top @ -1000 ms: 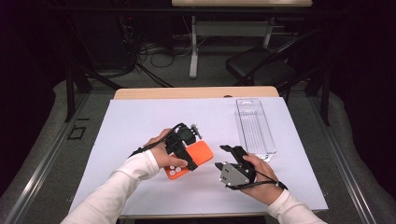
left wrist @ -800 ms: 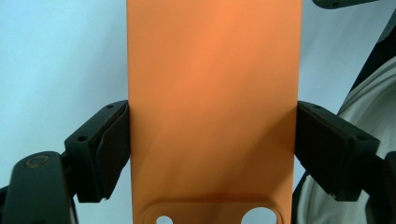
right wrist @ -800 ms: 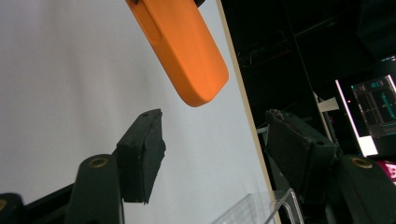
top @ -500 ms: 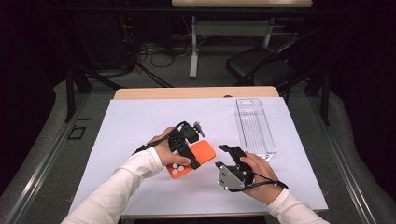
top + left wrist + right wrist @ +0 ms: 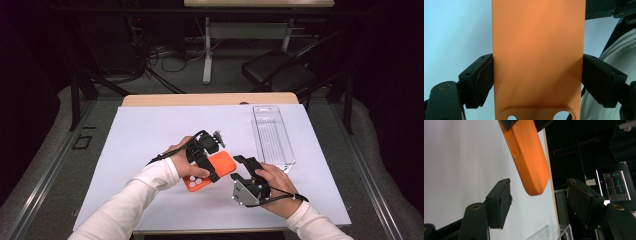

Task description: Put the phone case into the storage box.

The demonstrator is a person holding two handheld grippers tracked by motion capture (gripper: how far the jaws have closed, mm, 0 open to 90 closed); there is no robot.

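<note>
An orange phone case point(image 5: 226, 163) is held just above the white sheet, with camera cut-outs at the end nearest the person. My left gripper point(image 5: 209, 169) is shut on it. In the left gripper view both pads point(image 5: 482, 80) press on the long edges of the case point(image 5: 537, 50). My right gripper point(image 5: 248, 165) stands open just right of the case, pointing toward its far end. In the right gripper view the rounded end of the case point(image 5: 529, 157) hangs above the gap between the open jaws of the right gripper point(image 5: 541, 195) and touches neither pad.
A clear plastic tray point(image 5: 272, 135) lies lengthwise at the right of the white sheet point(image 5: 150, 130); its corner point(image 5: 549, 232) lies just beyond the right gripper. A dark chair point(image 5: 280, 75) and cables stand on the floor behind the table.
</note>
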